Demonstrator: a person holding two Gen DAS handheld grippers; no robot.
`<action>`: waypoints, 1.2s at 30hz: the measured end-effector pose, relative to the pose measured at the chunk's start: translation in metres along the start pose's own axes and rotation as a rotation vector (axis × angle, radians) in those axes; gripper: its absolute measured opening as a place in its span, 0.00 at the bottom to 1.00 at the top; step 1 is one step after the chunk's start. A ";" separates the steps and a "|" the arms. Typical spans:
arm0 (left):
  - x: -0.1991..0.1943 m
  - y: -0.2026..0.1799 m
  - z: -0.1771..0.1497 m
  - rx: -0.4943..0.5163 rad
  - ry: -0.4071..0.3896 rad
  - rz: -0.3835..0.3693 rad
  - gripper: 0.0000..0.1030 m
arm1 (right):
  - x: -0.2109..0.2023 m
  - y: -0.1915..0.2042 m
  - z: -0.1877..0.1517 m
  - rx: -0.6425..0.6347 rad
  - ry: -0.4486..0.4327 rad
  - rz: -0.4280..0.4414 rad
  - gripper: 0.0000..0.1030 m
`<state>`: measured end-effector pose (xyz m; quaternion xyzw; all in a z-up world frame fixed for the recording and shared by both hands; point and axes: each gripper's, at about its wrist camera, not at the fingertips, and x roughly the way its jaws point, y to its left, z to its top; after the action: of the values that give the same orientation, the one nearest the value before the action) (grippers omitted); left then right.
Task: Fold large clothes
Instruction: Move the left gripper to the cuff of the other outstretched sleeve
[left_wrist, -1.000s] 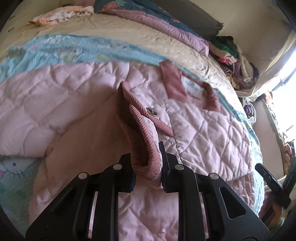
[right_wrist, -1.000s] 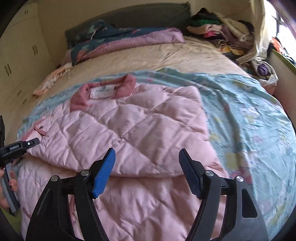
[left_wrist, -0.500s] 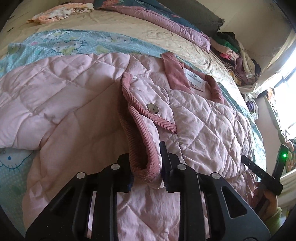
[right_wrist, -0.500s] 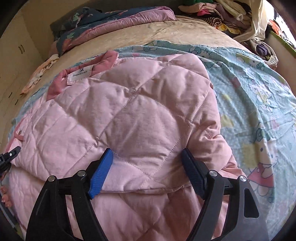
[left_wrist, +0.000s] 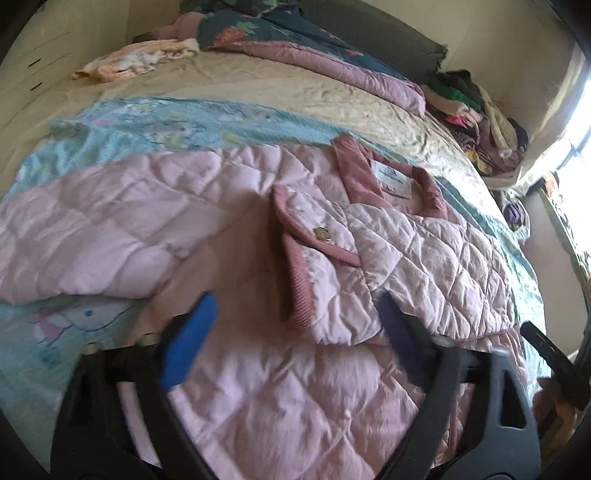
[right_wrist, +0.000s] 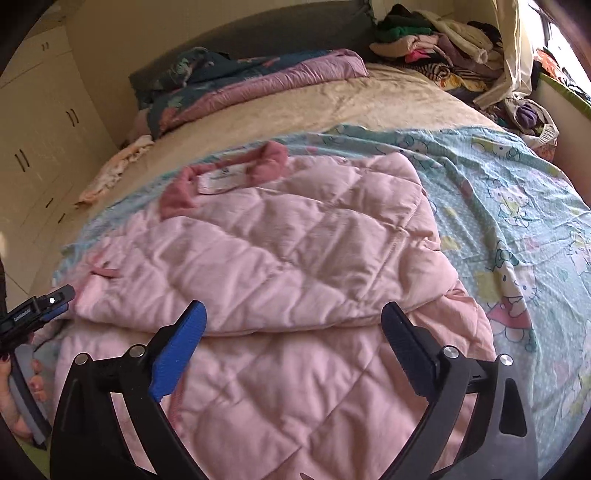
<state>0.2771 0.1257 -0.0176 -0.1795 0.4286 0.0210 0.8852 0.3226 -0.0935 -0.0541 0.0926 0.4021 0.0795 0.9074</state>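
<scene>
Pink quilted jacket (left_wrist: 424, 258) is lying spread on the bed (right_wrist: 388, 96), over a blue cartoon sheet (right_wrist: 517, 206), collar (right_wrist: 229, 173) toward the headboard. You are folding its sleeves inward across the body, so both are lying on the chest rather than trailing off the sides. Your left hand-held gripper (left_wrist: 295, 347) is hovering just behind the ribbed cuff (left_wrist: 299, 291); its jaws have just been opening and are standing wide apart, released, with the cuff lying free on the jacket and nothing pinched between them. Your right hand-held gripper (right_wrist: 295, 343) has also just been opening; it is spread wide above the folded edge of the other sleeve (right_wrist: 295, 251), gripping nothing. You are probably leaving both folds to settle, and a lengthwise fold from the hem looks like the likely next step. A clothes pile (right_wrist: 436, 40) is sitting in the far corner.
</scene>
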 end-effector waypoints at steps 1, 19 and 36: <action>-0.007 0.005 -0.001 -0.029 -0.019 -0.013 0.91 | -0.005 0.003 0.000 0.001 -0.006 0.004 0.93; -0.062 0.059 -0.011 -0.111 -0.073 0.123 0.91 | -0.040 0.088 -0.004 -0.119 -0.052 0.071 0.96; -0.081 0.115 -0.024 -0.210 -0.084 0.155 0.91 | -0.037 0.173 -0.008 -0.244 -0.046 0.145 0.96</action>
<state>0.1861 0.2343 -0.0040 -0.2368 0.3993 0.1414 0.8743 0.2801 0.0672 0.0074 0.0121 0.3609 0.1908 0.9128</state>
